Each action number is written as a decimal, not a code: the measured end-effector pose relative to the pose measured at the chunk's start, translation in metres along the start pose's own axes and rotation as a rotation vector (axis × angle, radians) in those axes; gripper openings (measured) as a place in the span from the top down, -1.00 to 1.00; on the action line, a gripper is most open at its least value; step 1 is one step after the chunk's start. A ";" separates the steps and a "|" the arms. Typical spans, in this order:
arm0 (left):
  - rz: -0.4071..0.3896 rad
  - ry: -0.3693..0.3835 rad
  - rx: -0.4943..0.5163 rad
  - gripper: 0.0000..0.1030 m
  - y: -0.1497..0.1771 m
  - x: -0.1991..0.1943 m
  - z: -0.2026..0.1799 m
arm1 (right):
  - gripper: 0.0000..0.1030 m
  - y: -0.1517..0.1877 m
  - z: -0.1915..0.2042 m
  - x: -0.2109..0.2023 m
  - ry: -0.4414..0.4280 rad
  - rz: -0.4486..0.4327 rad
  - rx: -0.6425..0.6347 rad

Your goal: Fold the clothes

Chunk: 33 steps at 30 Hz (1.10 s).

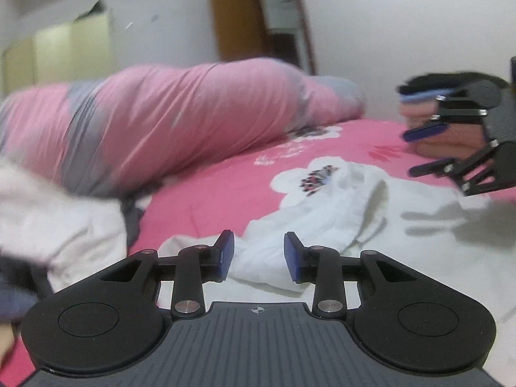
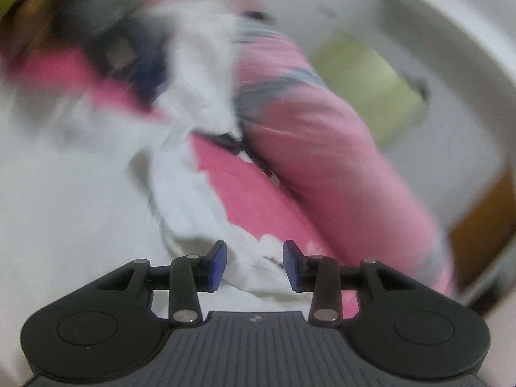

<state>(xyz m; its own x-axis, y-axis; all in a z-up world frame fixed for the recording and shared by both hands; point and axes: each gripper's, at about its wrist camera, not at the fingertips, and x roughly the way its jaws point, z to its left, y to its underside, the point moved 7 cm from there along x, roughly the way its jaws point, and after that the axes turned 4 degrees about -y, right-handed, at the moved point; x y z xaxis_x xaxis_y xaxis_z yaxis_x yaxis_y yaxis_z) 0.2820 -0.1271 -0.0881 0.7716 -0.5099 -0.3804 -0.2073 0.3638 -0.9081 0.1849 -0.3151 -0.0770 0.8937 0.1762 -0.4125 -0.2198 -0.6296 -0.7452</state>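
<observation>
Two grippers are present, both with jaws spread and gripping nothing. Left wrist view: the left gripper [image 1: 259,255] hovers just above a crumpled white garment [image 1: 322,222] lying on the pink floral bed sheet [image 1: 225,187]. The right gripper [image 1: 425,148] enters from the right edge, above the same garment, in front of a stack of folded clothes [image 1: 419,109]. A rolled pink-and-grey duvet [image 1: 180,122] lies behind. Right wrist view: heavy motion blur; the right gripper [image 2: 254,264] hangs over what appears to be the white garment [image 2: 193,193], with the bed sheet [image 2: 245,193] and duvet [image 2: 338,161] beyond
</observation>
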 end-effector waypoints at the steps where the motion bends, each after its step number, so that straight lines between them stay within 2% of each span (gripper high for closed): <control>1: 0.011 -0.009 -0.016 0.34 -0.001 0.005 0.001 | 0.21 -0.003 -0.013 0.001 -0.020 0.012 0.123; 5: 0.082 -0.057 -0.068 0.33 0.002 0.028 0.001 | 0.19 0.008 -0.075 0.045 -0.122 0.123 0.688; 7: 0.127 -0.072 -0.119 0.33 0.006 0.042 0.004 | 0.20 0.027 -0.090 0.068 -0.160 0.168 0.877; 10: 0.178 -0.078 -0.257 0.33 0.013 0.060 0.018 | 0.20 0.053 -0.113 0.102 -0.217 0.236 1.161; 12: 0.201 -0.072 -0.352 0.33 0.018 0.071 0.029 | 0.20 0.070 -0.116 0.121 -0.254 0.288 1.284; 14: 0.217 -0.070 -0.412 0.33 0.023 0.082 0.037 | 0.21 0.082 -0.112 0.137 -0.267 0.322 1.341; 18: 0.229 -0.081 -0.433 0.33 0.029 0.100 0.048 | 0.35 0.097 -0.109 0.158 -0.257 0.341 1.395; 19: 0.235 -0.082 -0.443 0.33 0.031 0.104 0.050 | 0.43 0.098 -0.110 0.161 -0.250 0.333 1.394; 20: 0.241 -0.083 -0.454 0.33 0.032 0.107 0.052 | 0.66 0.099 -0.112 0.163 -0.242 0.325 1.393; 21: 0.246 -0.083 -0.465 0.33 0.034 0.109 0.054 | 0.81 0.100 -0.113 0.165 -0.234 0.317 1.392; 23: 0.243 -0.092 -0.475 0.33 0.033 0.113 0.058 | 0.95 0.101 -0.116 0.169 -0.219 0.301 1.390; 30: 0.239 -0.118 -0.456 0.33 0.032 0.129 0.062 | 0.96 0.107 -0.125 0.183 -0.164 0.244 1.383; 33: 0.217 -0.115 -0.466 0.33 0.027 0.117 0.067 | 0.81 0.101 -0.117 0.177 -0.186 0.254 1.335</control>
<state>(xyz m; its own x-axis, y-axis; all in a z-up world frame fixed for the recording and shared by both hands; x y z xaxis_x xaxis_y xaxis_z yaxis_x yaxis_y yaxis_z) 0.4069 -0.1242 -0.1450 0.7368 -0.3632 -0.5703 -0.5947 0.0532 -0.8022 0.3665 -0.4355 -0.1639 0.7307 0.3312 -0.5969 -0.6689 0.5219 -0.5293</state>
